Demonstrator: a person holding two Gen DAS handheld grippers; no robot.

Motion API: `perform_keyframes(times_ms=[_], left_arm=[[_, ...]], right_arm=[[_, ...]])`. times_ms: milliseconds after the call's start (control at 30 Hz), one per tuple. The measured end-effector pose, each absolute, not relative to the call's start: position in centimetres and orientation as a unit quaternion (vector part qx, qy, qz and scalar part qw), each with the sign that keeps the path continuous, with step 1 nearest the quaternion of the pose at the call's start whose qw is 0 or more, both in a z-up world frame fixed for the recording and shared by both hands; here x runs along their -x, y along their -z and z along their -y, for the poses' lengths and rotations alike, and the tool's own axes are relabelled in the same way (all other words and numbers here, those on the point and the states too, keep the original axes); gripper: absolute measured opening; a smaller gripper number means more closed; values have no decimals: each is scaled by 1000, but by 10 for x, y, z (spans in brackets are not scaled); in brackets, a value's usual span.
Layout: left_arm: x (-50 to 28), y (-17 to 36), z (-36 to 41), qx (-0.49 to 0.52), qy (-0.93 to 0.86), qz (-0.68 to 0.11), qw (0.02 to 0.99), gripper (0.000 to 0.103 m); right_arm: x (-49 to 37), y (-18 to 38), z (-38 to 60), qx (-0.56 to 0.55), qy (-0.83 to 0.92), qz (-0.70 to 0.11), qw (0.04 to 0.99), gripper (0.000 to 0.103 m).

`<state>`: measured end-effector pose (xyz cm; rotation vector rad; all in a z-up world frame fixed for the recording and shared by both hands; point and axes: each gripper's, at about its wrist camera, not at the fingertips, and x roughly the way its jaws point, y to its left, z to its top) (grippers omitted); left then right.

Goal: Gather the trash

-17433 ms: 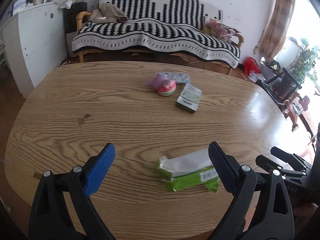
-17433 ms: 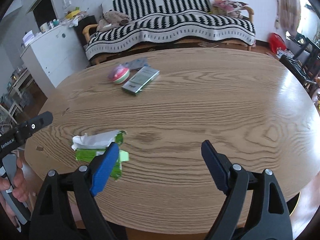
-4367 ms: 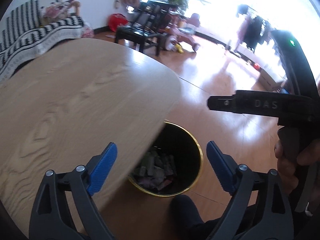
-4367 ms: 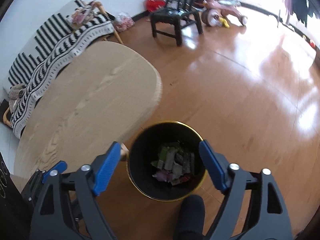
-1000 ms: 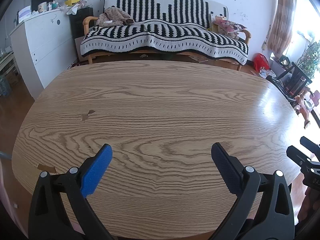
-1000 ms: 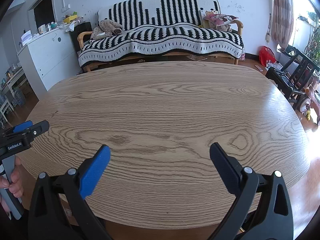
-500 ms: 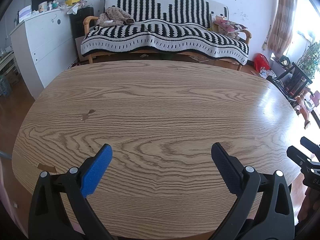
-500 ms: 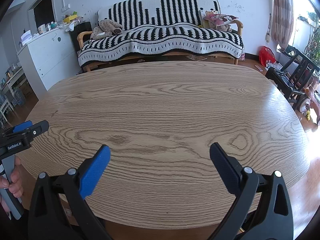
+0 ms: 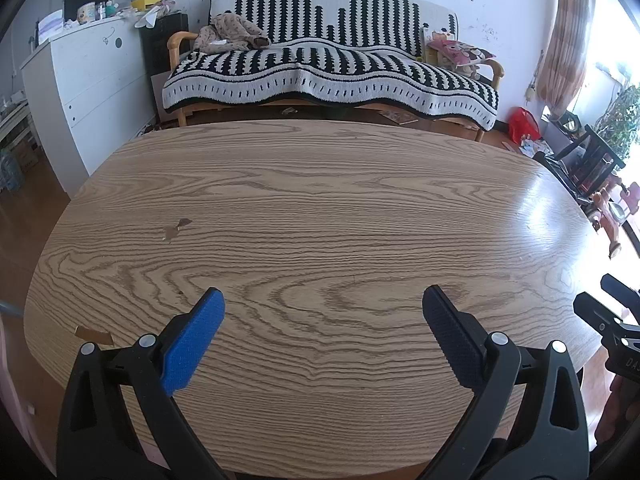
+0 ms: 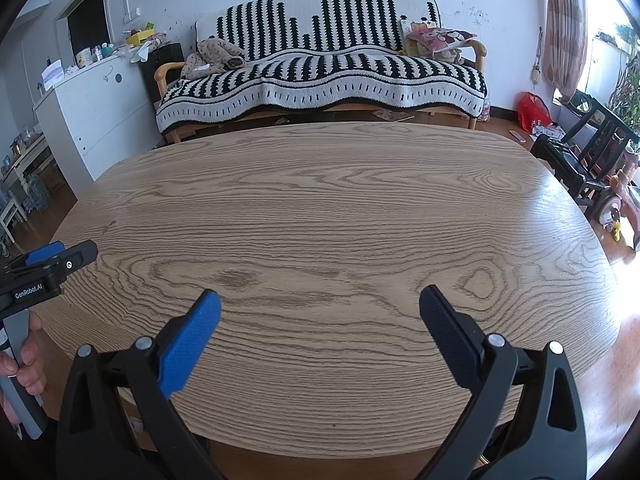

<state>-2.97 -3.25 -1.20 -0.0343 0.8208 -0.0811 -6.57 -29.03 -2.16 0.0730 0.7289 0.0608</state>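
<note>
The left gripper (image 9: 323, 307) and the right gripper (image 10: 320, 306) are held level side by side, each with its 2 blue-padded fingers spread wide and nothing between them, while the left hand (image 10: 24, 354) wraps its handle at the right wrist view's left edge.

Left gripper (image 9: 323, 312): two black plastic fingers with triangular cut-outs and silver round rivets; inner pads (image 9: 192, 342) are blue and textured. Right gripper (image 10: 320, 312): identical build. Seen from the right wrist view, the left unit carries white "GenRobot.AI" lettering and a grey handle (image 10: 22, 380), grasped by a hand (image 10: 28, 364).
</note>
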Motion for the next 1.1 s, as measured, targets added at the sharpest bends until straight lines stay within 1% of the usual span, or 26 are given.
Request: perform_keyframes(times_ms=[567,1100], left_arm=[[34,21,27,19,35,-404,914,96],[40,15,35,7,33,-399,916,96]], right_arm=[[66,23,289,-37,-29,-356,933,96],[68,27,292,-34,-30,-359,932,96]])
